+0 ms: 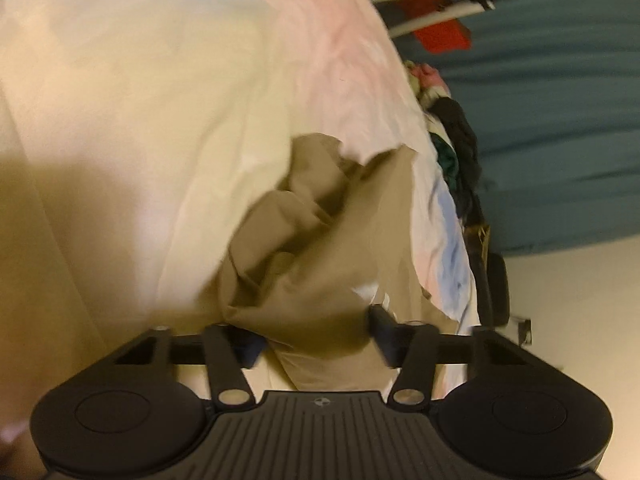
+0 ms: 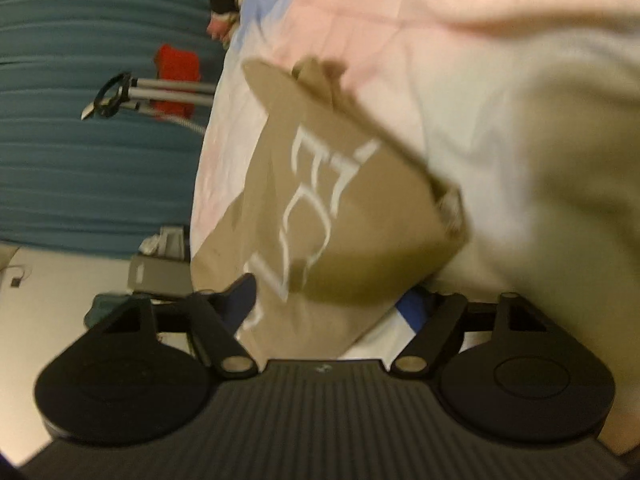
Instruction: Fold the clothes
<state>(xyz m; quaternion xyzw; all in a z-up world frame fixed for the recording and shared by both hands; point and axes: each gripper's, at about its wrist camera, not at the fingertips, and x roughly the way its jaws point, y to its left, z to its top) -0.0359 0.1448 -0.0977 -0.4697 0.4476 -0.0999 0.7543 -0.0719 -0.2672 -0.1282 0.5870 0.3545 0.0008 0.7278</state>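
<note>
Khaki garment (image 1: 320, 248) hangs bunched between both my grippers over the bed (image 1: 120, 120); left gripper (image 1: 316, 332) and right gripper (image 2: 332, 300) each clamp cloth. Shallow bites could slip, dropping it.

tan garment (image 2: 320, 216) blurred, lettering unreadable

Matte black handheld grippers, the same build on both sides

The left gripper (image 1: 316, 332) and right gripper (image 2: 332, 300) each have a ribbed black centre plate bearing a small round emblem, two rounded lobes with circular discs, slotted black linkage arms on silver pivot pins, small silver screws on top, and dark blue finger pads (image 2: 240, 296).
</note>
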